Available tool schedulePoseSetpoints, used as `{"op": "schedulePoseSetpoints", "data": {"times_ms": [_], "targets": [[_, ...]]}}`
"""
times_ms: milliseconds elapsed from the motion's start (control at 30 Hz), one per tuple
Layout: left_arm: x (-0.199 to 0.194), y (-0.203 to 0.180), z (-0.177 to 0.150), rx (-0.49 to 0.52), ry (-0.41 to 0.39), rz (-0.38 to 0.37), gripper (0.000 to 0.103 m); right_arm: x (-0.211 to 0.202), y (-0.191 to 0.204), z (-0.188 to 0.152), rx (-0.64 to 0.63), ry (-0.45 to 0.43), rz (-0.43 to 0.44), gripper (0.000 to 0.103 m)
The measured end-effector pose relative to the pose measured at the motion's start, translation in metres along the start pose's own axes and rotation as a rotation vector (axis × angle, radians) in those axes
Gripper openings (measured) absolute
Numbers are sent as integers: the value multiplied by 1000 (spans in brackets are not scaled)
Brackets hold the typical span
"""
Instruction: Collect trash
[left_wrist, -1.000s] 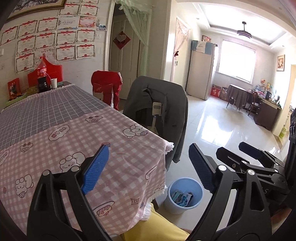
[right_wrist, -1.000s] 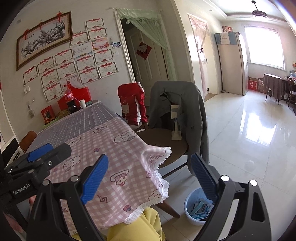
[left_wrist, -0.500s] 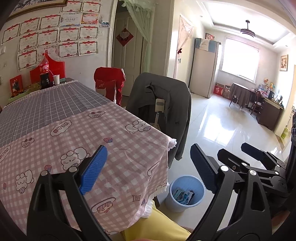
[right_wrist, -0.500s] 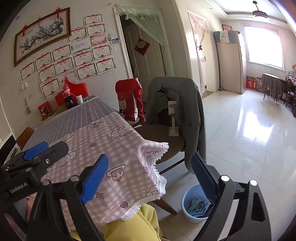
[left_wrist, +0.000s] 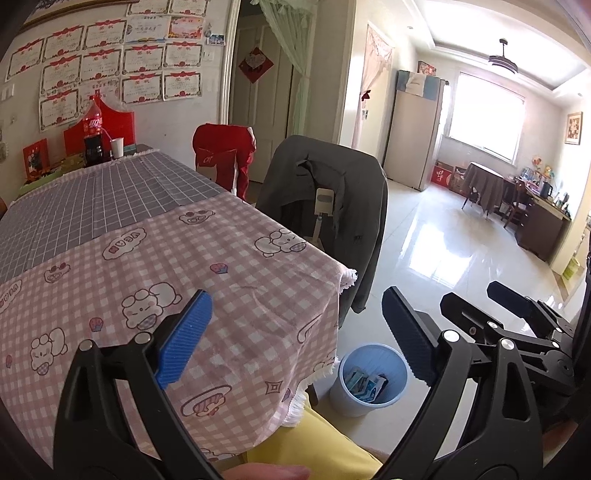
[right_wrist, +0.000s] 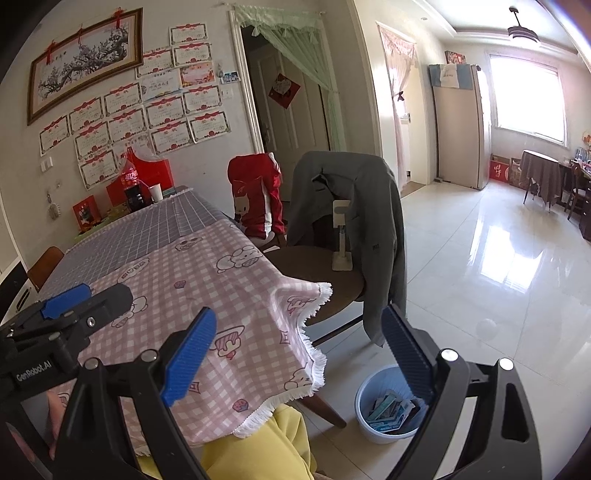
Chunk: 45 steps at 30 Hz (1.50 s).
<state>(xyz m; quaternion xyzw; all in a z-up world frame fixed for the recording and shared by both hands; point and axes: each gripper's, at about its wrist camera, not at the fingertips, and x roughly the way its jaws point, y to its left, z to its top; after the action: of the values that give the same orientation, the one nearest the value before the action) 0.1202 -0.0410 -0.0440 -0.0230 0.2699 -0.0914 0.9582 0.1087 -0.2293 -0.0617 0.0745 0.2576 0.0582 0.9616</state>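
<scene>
Left wrist view: your left gripper (left_wrist: 295, 332) hangs wide apart, nothing between its blue pads, over the corner of the table (left_wrist: 147, 266).
Right wrist view: your right gripper (right_wrist: 299, 350) gapes just as wide, also empty, beyond that same table corner.
Trash bin: the pale blue bin (right_wrist: 369, 398) sits on the floor just off the table corner, with packets and paper scraps (right_wrist: 391, 410) already lying inside.
Tablecloth: pink check with cartoons (left_wrist: 240, 280), fringe hanging over the corner.
Chair: grey jacket (right_wrist: 369, 206) draped on the chair beside the table.
Far end of the table: cola bottle (left_wrist: 94, 129) and white cup (left_wrist: 117, 147).
</scene>
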Motion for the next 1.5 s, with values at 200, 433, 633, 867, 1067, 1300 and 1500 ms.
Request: {"op": "schedulePoseSetpoints", "data": {"times_ms": [200,433,633,867,1067,1300,1500], "targets": [[-2,-1,0,5,-11,0,92,-1,-1,0,0,-9,-2,89],[-7,-2,2,6,-30,-1,92,-2,-3,1,18,-8,7,89],[-9,-5,2,9,-34,0,92,-3,-3,2,21,-10,12,89],[-11,-7,3,10,-37,3,92,-7,-3,3,23,-15,16,89],[-12,-7,3,10,-37,-1,92,-9,-3,4,22,-17,18,89],[-15,-11,5,14,-32,-3,92,-10,-3,2,23,-6,16,89],[-16,-12,5,13,-31,-3,92,-10,-2,2,18,-2,14,89]]}}
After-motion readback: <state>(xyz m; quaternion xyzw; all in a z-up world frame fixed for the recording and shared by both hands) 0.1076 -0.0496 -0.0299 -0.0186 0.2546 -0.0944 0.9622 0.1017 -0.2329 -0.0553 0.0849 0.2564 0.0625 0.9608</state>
